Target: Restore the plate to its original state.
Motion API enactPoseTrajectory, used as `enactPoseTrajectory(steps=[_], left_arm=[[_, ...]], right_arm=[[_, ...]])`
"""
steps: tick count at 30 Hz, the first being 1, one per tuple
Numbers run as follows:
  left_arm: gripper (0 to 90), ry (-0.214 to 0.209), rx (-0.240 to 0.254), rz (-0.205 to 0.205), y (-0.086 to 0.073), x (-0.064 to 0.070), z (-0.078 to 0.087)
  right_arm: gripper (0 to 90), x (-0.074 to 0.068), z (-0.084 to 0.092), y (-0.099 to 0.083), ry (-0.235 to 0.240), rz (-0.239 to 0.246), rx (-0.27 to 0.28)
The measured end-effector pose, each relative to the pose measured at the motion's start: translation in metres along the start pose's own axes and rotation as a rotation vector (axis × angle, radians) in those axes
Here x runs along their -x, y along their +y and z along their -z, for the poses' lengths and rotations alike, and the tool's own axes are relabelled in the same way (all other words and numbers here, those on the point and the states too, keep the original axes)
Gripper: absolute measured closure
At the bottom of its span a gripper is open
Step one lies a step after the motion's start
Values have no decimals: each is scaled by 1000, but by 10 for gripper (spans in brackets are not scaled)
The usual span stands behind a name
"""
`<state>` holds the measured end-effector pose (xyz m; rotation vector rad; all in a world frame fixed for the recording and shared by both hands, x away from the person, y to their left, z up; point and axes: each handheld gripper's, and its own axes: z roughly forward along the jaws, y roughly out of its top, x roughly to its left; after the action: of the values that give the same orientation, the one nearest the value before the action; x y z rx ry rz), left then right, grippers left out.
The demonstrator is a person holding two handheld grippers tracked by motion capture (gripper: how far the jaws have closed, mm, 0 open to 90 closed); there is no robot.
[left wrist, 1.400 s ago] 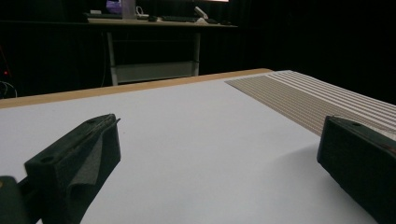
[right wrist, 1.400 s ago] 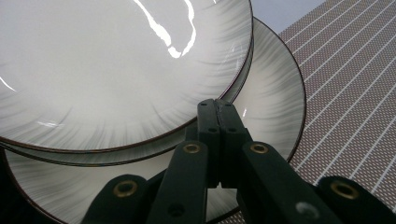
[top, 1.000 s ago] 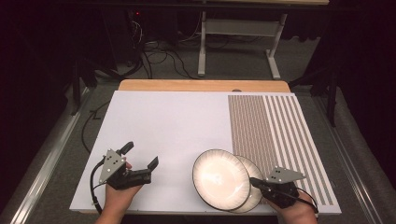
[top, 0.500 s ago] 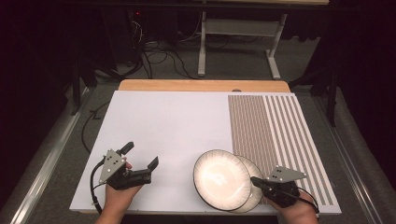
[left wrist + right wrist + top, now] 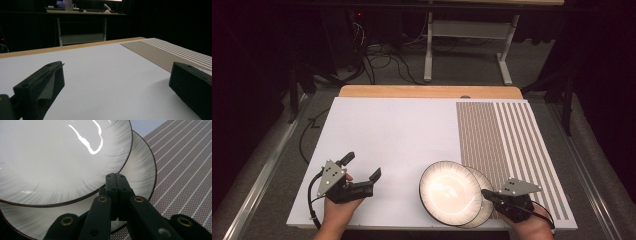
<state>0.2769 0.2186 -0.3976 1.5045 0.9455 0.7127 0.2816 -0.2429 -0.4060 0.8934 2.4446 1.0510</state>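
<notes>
Two white plates with dark rims overlap near the table's front right. The upper plate [image 5: 448, 192] [image 5: 62, 157] lies partly over the lower plate [image 5: 483, 179] [image 5: 141, 170]. My right gripper [image 5: 485, 193] [image 5: 116, 177] is shut, jaws pressed together with nothing between them. Its tips lie over the lower plate, right at the upper plate's rim. My left gripper [image 5: 362, 166] [image 5: 117, 82] is open at the front left, low over the white board, and holds nothing.
The white board [image 5: 397, 135] covers most of the table, with a brown striped mat [image 5: 504, 135] on its right side. A wooden edge [image 5: 427, 91] runs along the back. Beyond it are a metal desk frame [image 5: 467, 30] and floor cables [image 5: 382, 55].
</notes>
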Motion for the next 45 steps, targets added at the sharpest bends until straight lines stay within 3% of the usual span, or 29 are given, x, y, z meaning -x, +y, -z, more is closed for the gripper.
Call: enactPoseTrajectory(steps=[25, 45], left_arm=[[7, 4, 2, 2, 0, 0, 0], [7, 2, -4, 9, -1, -1, -1]], right_arm=[[900, 1, 2, 0, -18, -2, 4], [900, 9, 9, -3, -45, -42, 19]])
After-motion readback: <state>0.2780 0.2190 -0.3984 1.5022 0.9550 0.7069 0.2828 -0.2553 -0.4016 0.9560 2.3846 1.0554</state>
